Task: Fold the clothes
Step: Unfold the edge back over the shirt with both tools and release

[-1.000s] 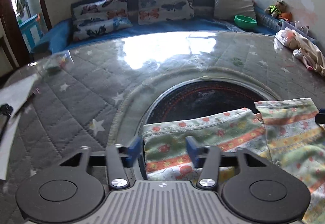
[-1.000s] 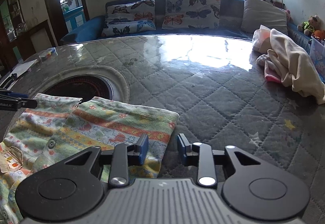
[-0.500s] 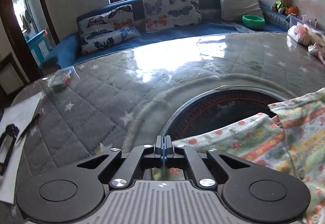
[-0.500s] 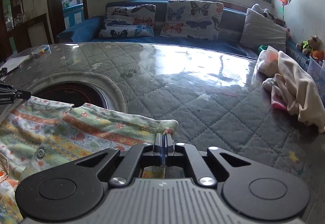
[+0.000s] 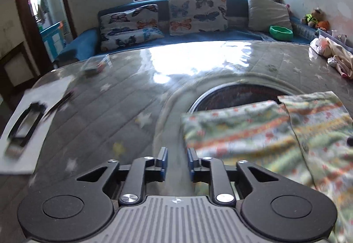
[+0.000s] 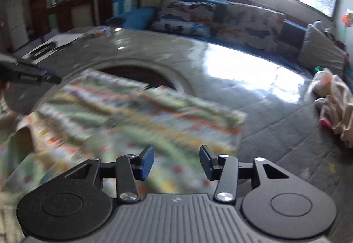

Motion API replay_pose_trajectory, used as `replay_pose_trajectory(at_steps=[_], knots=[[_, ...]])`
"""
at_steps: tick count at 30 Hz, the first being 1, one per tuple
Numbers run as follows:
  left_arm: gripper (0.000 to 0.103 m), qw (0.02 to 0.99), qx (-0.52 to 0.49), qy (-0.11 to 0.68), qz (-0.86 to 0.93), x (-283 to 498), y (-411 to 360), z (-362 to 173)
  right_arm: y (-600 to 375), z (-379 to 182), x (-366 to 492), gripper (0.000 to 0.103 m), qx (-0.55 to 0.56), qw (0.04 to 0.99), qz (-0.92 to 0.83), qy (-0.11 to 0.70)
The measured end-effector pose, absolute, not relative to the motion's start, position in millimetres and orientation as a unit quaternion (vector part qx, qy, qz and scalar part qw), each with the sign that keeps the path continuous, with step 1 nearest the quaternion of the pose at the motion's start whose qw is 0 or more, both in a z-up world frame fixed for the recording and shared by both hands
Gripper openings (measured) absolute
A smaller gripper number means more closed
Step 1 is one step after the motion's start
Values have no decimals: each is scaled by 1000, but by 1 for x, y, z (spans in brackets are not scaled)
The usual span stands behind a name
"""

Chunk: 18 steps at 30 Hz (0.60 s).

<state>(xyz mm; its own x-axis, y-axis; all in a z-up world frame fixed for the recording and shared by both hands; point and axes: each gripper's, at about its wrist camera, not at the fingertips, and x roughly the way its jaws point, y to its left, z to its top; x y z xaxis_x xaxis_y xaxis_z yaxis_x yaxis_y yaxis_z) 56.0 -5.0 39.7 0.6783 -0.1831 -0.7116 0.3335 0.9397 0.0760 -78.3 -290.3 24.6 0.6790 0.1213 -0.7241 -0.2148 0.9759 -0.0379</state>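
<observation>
Left gripper was parted by a narrow gap and held nothing, poised over the quilted grey tabletop just left of the patterned garment. Right gripper was spread wide and empty above the same garment, which lay flat, partly covering the dark round inset. A pile of pale clothes sat well apart at the right edge.

Both wrist views are being aimed low across the table toward the sofa; the patterned garment is being shared.
</observation>
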Motion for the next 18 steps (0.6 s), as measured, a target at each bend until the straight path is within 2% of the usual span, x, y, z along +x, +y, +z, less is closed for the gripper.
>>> replay_pose_trajectory(at_steps=[1,3,14,18], knots=[[29,911,96,378,-137,47,0,40,-283,23,-85,48,-63,913,102,391],[42,912,86,380,-126,29,12,41,-264,20,-102,52,-74,908,128,393],[45,933,42,356,-18,-67,111,48,-213,25,-169,55,-133,899,190,372],[46,931,23,364,4,-81,138,43,-209,20,-180,57,-140,899,185,371]])
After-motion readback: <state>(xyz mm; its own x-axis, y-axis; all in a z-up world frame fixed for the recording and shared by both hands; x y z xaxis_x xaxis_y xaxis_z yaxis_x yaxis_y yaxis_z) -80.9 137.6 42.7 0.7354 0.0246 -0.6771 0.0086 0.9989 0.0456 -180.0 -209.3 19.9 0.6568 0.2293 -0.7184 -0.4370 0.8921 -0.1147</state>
